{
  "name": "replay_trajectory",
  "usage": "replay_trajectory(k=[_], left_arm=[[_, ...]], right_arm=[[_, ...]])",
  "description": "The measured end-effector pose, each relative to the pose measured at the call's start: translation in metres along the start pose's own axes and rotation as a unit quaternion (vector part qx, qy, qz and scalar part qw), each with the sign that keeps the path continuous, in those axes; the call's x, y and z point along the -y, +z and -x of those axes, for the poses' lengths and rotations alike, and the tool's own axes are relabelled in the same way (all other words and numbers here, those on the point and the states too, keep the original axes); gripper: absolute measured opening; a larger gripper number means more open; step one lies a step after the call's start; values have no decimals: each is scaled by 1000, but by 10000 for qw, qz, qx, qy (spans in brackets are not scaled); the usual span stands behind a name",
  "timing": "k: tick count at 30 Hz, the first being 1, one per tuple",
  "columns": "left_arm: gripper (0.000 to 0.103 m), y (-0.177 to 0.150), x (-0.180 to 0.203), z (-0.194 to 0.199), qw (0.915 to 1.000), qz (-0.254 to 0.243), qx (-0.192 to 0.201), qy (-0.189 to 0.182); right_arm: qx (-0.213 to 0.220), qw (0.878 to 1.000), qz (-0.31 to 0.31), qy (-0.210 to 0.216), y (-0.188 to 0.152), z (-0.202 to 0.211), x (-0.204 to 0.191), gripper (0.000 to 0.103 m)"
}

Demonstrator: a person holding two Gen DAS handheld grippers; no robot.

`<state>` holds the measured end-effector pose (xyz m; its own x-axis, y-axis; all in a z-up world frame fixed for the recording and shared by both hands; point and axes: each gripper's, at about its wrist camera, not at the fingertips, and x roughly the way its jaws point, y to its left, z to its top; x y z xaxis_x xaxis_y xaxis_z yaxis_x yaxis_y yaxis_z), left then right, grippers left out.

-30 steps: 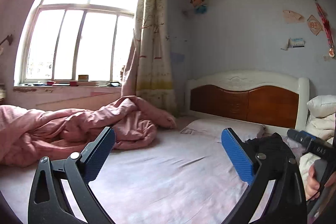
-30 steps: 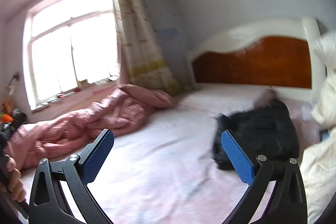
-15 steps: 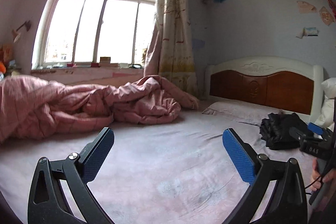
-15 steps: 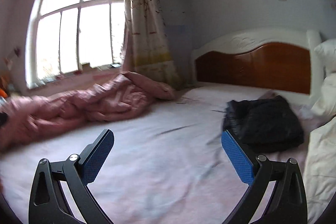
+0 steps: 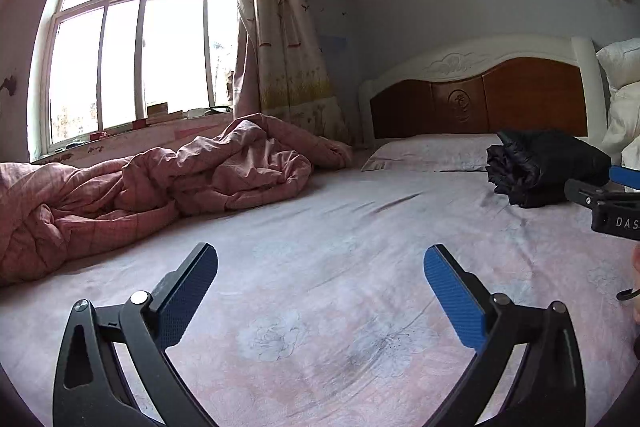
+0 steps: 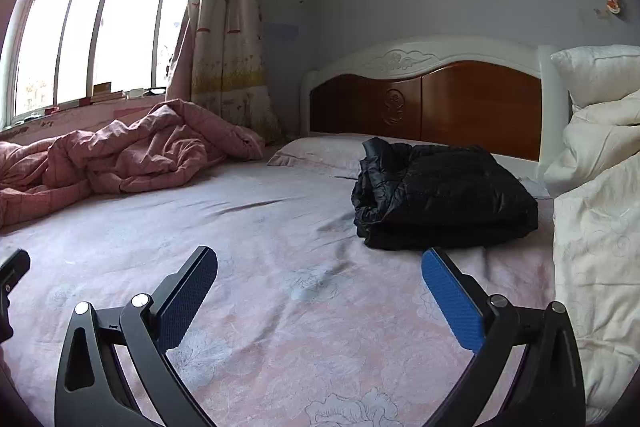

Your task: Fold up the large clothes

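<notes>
- The folded black quilted jacket [image 6: 444,197] sits in a compact bundle on the pale pink floral bedsheet [image 6: 280,307], near the head of the bed, its far edge touching the flat pink pillow [image 6: 320,151].
- Behind it stands the white-framed headboard with brown wooden panels [image 6: 424,103].
- Just to its right rises a heap of cream embroidered bedding [image 6: 596,211].
- The right gripper [image 6: 319,267] hovers low over the sheet with both blue-padded fingers spread wide, nothing between them; the jacket lies just beyond its right fingertip, apart from it.
- From the left wrist view, the jacket [image 5: 548,167] shows at the far right, partly behind the other tool's black body.
- The left gripper [image 5: 320,263] is likewise splayed apart and holds nothing, with bare sheet [image 5: 320,307] beneath it.
- Across the bed, well apart from the jacket, a rumpled pink checked quilt [image 5: 160,183] lies bunched under the large white-framed window [image 5: 136,55].
- A cream patterned curtain [image 5: 280,27] hangs beside that window.
</notes>
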<state>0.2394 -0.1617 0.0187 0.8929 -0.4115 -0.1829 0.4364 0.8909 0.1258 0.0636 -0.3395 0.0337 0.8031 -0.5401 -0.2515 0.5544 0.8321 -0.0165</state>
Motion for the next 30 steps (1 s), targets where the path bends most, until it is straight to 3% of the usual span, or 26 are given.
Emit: replay_trajectory(k=[8,30], left_arm=[[102,2,-18,10,9989,402,159,191],[103,5,-13,16,9990,206,246,309]], right_arm=[[39,9997,235,-5,1,-2,-7,103],[164,9987,485,-73,0,2,-15,103]])
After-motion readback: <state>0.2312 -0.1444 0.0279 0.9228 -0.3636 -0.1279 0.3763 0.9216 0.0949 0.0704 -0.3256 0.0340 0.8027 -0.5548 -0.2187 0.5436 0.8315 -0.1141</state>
